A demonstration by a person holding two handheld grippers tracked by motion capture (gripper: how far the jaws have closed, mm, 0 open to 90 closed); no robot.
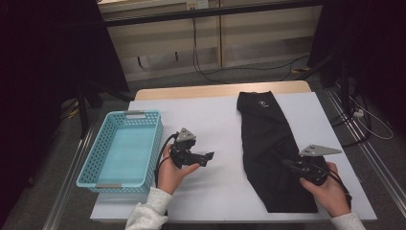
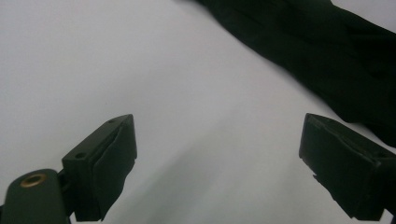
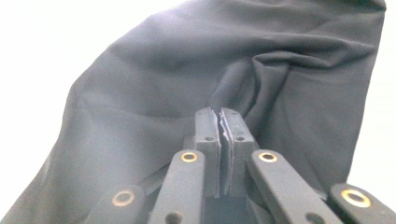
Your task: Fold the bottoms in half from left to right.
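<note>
A black garment (image 1: 268, 139) lies lengthwise on the right half of the white table top (image 1: 201, 115), with a small pale logo near its far end. My right gripper (image 1: 283, 162) rests on the garment's lower middle. Seen in the right gripper view, my right gripper (image 3: 220, 115) has its jaws together, and folds of the garment (image 3: 154, 74) run into their tips. My left gripper (image 1: 209, 156) hovers over bare table left of the garment. The left gripper view has my left gripper (image 2: 217, 158) open with nothing between its pads, and the garment (image 2: 327, 46) beyond it at upper right.
A light blue plastic basket (image 1: 93, 158) with nothing in it stands at the table's left edge, beside the left hand. Bare white surface lies between basket and garment. Beyond the table are a floor with cables (image 1: 249, 69) and dark stands at both sides.
</note>
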